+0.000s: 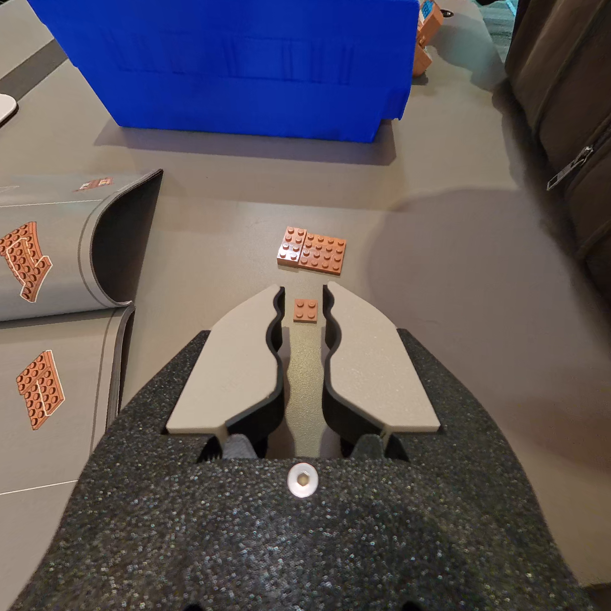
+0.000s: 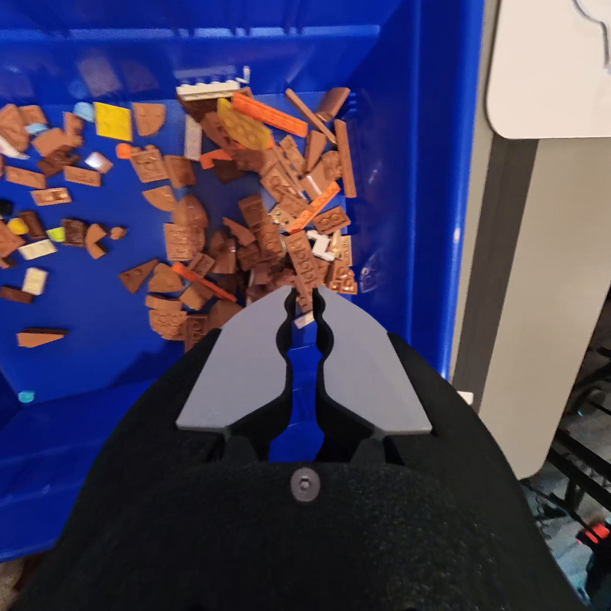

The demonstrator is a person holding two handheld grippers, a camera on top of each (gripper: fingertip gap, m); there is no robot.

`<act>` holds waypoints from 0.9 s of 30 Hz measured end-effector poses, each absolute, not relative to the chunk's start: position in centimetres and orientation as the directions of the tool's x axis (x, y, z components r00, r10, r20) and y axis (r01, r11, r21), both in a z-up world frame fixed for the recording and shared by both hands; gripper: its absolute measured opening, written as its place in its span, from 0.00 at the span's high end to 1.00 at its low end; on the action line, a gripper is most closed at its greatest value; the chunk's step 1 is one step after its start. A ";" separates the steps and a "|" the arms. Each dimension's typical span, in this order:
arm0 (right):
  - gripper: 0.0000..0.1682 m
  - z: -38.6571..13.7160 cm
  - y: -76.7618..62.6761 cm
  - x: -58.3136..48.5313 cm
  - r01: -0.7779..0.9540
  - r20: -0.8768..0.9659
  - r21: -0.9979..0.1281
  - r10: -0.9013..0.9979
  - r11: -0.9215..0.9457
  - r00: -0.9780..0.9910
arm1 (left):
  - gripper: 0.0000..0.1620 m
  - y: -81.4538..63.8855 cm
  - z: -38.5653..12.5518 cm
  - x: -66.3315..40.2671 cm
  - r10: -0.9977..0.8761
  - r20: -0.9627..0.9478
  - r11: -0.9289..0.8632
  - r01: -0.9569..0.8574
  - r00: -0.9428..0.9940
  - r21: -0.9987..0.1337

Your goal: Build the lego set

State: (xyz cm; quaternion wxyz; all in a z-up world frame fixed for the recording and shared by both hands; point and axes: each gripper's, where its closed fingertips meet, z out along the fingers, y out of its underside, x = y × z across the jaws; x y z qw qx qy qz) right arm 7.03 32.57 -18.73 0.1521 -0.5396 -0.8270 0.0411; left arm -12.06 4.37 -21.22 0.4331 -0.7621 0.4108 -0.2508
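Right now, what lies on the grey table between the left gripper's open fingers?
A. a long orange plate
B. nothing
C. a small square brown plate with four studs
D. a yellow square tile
C: the small square brown plate with four studs lies flat between the left gripper fingers, which do not touch it.

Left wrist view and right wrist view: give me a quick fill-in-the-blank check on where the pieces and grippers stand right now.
1. The small brown 2x2 plate lies on the table between the open fingers of the ____ gripper.
2. The loose brick pile sits inside a ____ bin.
3. The right gripper is shut on a long ____ plate.
4. The instruction booklet lies to the ____ of the joined brown plates.

Missing words: left; blue; brown; left
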 end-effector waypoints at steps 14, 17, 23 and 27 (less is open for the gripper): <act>0.89 -20.0 27.2 8.3 0.774 0.093 -0.253 0.811 0.580 -0.577 | 0.87 4.5 -21.2 -12.1 -0.840 0.034 -0.296 -0.404 0.542 -0.866; 0.89 -20.7 26.9 7.7 0.755 0.086 -0.246 0.790 0.607 -0.607 | 0.87 4.5 -21.2 -12.1 -0.839 0.036 -0.298 -0.402 0.543 -0.866; 0.89 -20.9 27.0 7.6 0.750 0.095 -0.223 0.779 0.623 -0.620 | 0.87 4.5 -21.3 -12.1 -0.841 0.035 -0.297 -0.405 0.541 -0.865; 0.89 -20.7 26.8 7.5 0.751 0.099 -0.241 0.785 0.615 -0.612 | 0.87 4.4 -21.3 -12.1 -0.841 0.033 -0.296 -0.407 0.540 -0.864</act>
